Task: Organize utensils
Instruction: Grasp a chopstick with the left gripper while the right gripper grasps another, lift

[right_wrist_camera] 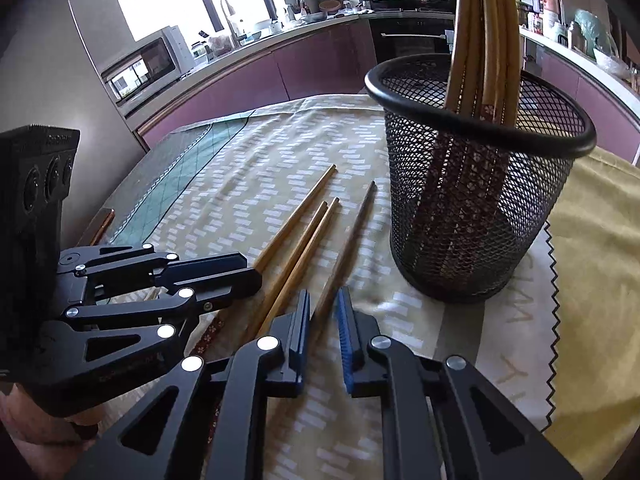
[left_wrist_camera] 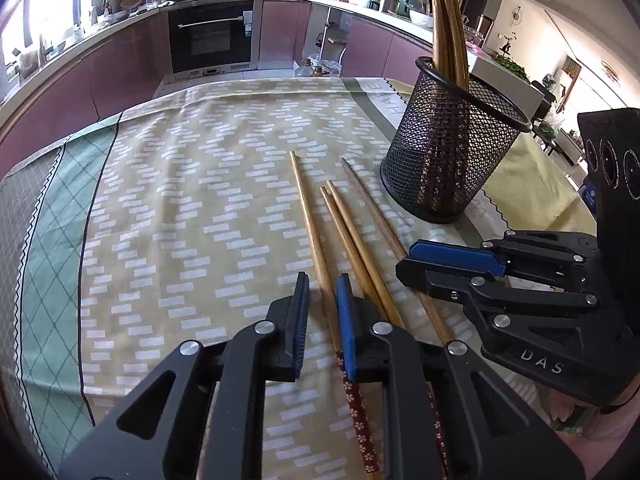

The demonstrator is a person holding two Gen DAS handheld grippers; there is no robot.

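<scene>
Several wooden chopsticks lie side by side on the patterned tablecloth (left_wrist_camera: 180,200). My left gripper (left_wrist_camera: 322,280) straddles the leftmost chopstick (left_wrist_camera: 308,216), whose red flowered end runs under the jaws. The jaws stand narrow, with a slit showing beside the stick. My right gripper (right_wrist_camera: 323,294) straddles the dark chopstick (right_wrist_camera: 356,224) in the same way, pads close but apart from it. A pair of chopsticks (right_wrist_camera: 308,240) lies between the two. The black mesh cup (right_wrist_camera: 472,220), upright just beyond at the right, holds several chopsticks (right_wrist_camera: 484,40). Each gripper shows in the other's view: right gripper (left_wrist_camera: 404,268), left gripper (right_wrist_camera: 252,272).
A yellow cloth with a zigzag edge (right_wrist_camera: 592,280) lies right of the cup. A hand (right_wrist_camera: 36,432) holds the left gripper's handle. Purple kitchen cabinets and an oven (left_wrist_camera: 212,36) stand beyond the table's far edge.
</scene>
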